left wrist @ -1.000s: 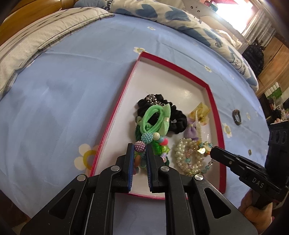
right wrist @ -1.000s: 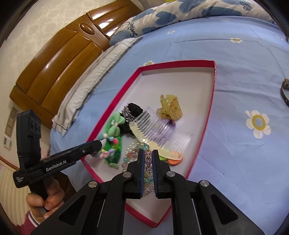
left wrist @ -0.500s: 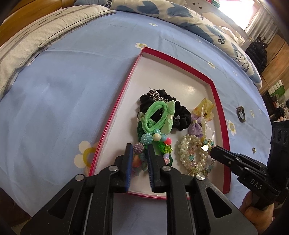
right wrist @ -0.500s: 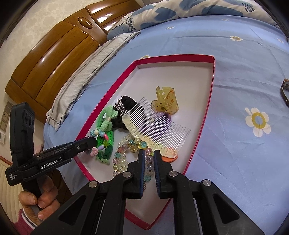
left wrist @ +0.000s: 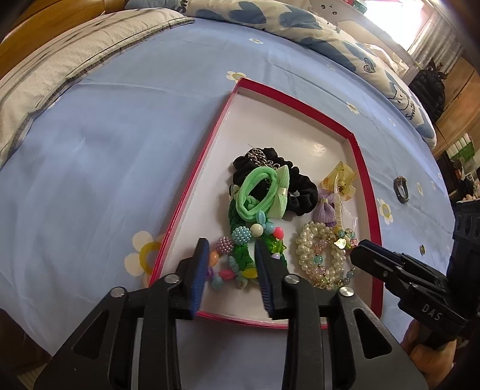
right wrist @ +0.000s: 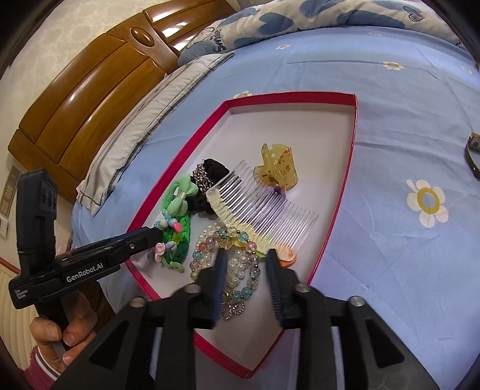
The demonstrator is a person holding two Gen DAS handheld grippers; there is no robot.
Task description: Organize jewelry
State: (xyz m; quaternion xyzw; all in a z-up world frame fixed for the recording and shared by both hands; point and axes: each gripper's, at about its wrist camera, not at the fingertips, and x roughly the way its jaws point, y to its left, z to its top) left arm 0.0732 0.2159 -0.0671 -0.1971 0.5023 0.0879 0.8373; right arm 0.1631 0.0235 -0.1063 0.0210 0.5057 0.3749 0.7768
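A red-rimmed white tray lies on the bed. In it are a green hair tie, a black scrunchie, a yellow claw clip, a clear comb and a purple bow. My left gripper hangs over the tray's near end, jaws opening. The colourful bead bracelet lies on the tray floor between them. My right gripper is also opening, over the pearl and crystal bracelets, which rest in the tray. Each gripper shows in the other's view, the right one and the left one.
The tray sits on a blue flowered sheet. A small dark clasp lies on the sheet right of the tray. Pillows and a wooden headboard stand beyond. A hand holds the left gripper's handle.
Both pairs of jaws have spread apart from nearly shut. The bead bracelet and the pearl bracelets they pinched now lie loose in the tray. Neither hand has shifted.
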